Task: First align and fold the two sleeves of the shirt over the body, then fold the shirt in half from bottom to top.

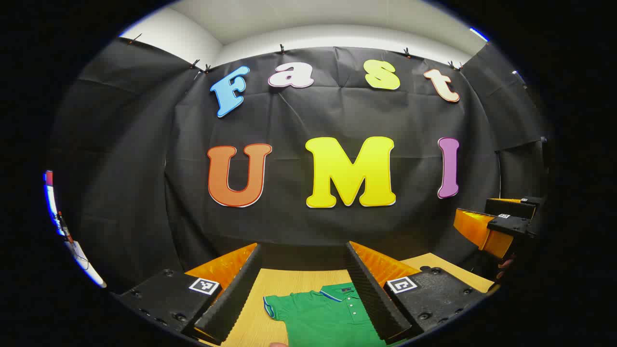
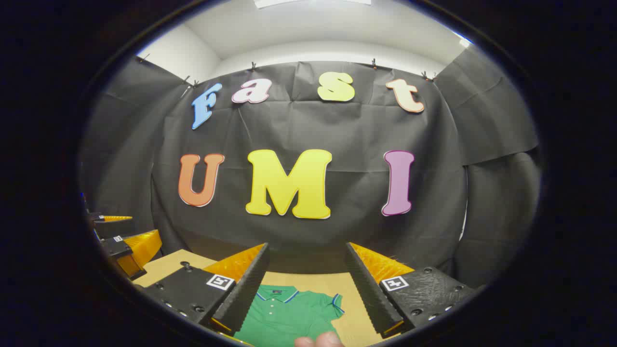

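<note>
Green polo shirt [image 1: 328,315] lies flat on the wooden table [image 1: 284,282], collar toward the booth wall, at 6 o'clock in both gripper views. Left gripper [image 1: 303,284] held above it, jaws spread wide, nothing between them. Right gripper [image 2: 306,284] likewise raised, jaws spread apart, empty; in the left gripper view it shows at 3 o'clock. A fingertip [image 2: 320,340] shows at 6 o'clock over the shirt.

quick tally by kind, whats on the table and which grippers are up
green polo shirt: 1, lying flat on the wooden table
grippers: 2, the left gripper and the right gripper, both open above the shirt
total: 3
</note>
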{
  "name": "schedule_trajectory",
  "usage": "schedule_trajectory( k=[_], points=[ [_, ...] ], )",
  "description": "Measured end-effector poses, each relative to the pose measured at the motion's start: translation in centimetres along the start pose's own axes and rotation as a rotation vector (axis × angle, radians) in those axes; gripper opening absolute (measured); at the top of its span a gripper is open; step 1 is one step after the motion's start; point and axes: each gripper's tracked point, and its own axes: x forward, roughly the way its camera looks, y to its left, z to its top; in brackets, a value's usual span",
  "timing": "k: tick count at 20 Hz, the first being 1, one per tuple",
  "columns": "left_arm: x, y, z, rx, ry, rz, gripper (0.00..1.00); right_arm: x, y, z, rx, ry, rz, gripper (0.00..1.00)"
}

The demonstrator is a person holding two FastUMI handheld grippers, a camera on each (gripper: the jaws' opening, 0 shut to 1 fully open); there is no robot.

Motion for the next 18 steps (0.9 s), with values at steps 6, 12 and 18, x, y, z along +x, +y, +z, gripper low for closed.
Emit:
schedule_trajectory(
  k=[6, 12, 18],
  points=[
    [-0.1, 0.1, 0.2, 0.015, -0.003, 0.013, 1.00, 0.0, -0.1, -0.4, 0.020, 0.008, 0.008, 0.96],
    [-0.3, 0.2, 0.1, 0.013, 0.003, 0.020, 1.00, 0.0, -0.3, -0.5, 0.020, 0.009, 0.013, 0.96],
    [-0.2, -0.3, -0.6, 0.004, 0.025, 0.014, 1.00, 0.0, -0.5, -1.4, 0.008, 0.040, 0.022, 0.96]
  ],
)
